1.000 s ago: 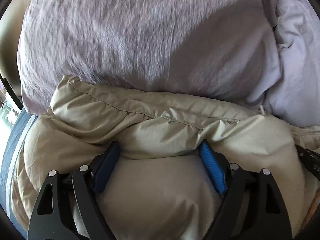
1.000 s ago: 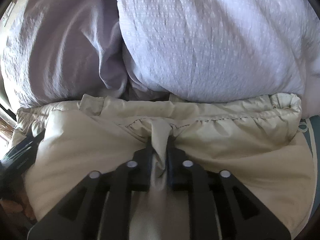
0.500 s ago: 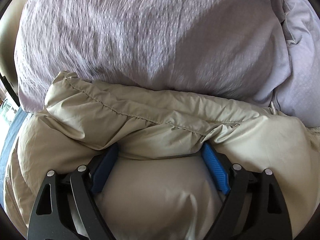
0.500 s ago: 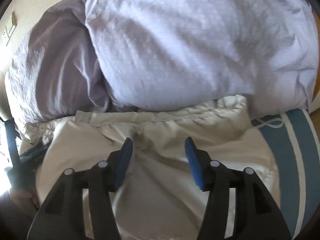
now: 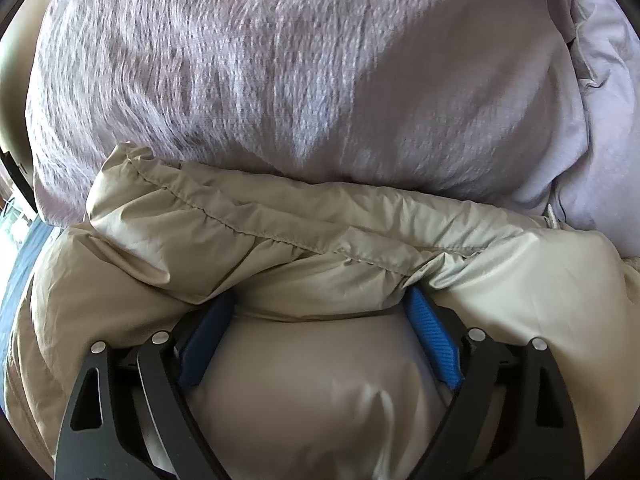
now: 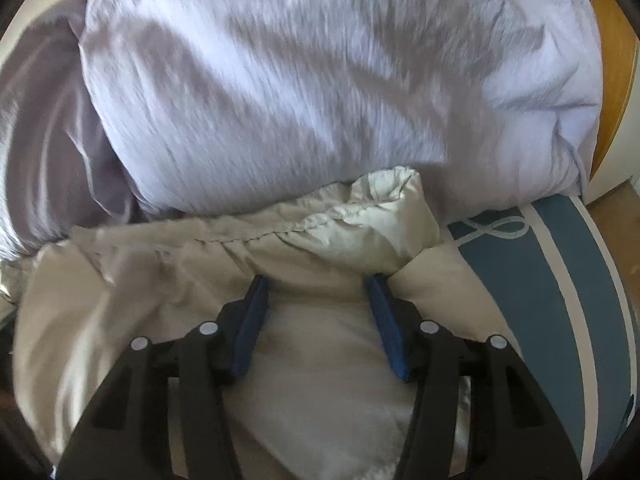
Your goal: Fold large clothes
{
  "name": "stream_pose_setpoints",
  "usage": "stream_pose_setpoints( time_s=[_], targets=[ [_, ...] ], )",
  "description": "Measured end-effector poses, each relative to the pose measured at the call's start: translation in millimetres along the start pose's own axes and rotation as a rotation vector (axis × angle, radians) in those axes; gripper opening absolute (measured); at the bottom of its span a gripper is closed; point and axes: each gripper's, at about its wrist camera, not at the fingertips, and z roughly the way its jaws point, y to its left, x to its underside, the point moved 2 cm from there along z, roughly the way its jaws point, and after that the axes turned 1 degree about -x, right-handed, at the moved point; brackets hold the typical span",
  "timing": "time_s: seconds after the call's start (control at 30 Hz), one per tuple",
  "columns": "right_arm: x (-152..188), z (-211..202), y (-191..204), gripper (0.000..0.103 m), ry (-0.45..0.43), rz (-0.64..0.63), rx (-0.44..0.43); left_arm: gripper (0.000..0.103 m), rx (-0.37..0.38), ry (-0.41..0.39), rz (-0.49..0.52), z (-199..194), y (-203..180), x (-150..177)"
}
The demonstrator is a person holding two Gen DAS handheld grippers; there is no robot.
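The beige padded garment (image 5: 320, 240) lies bunched on the bed, its stitched, gathered hem pushed up against the lilac duvet (image 5: 280, 80) just ahead of both grippers. The left gripper (image 5: 320, 312) stands wide open, its blue pads (image 5: 434, 344) pressed into the puffy cloth on either side of a swell of fabric, the hem roll lying right over the fingertips. It grips nothing. The right gripper (image 6: 316, 292) is likewise open, jaws apart with bare fabric between them, and a plump corner of the garment (image 6: 384, 216) sits just ahead and to its right, touching the far fingertip. Further right of that gripper lies the blue bedcover with white stripes (image 6: 540, 280).

The step in hand looks like taking a fresh hold on the hem edge so the garment can be drawn away from the duvet and laid flat for folding. To do it well, each gripper should slide forward until the stitched seam itself sits between the pads, then close on the seam, not on the slippery padded belly, which would squirt out under pressure. Both holds ought to land on the same edge, well apart, so the cloth hangs level when raised. The right gripper would best shift toward that free corner. Keep the fingertips low to avoid pinching the duvet along with the hem. The right view is blurred, so the exact layering there is unclear.
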Motion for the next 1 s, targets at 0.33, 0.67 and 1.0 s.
stream_pose_setpoints(
  time_s=[0.33, 0.67, 1.0],
  targets=[
    [10, 23, 2, 0.059, -0.017, -0.019, 0.028, 0.089, -0.003, -0.015, -0.004, 3, -4, -2],
    [25, 39, 13, 0.062, -0.035, -0.038, 0.046, 0.090, -0.003, -0.032, -0.006, 10, -6, 1],
    [35, 48, 22, 0.063, -0.044, -0.060, 0.069, 0.090, -0.007, -0.051, -0.004, 12, -10, 12]
  ],
)
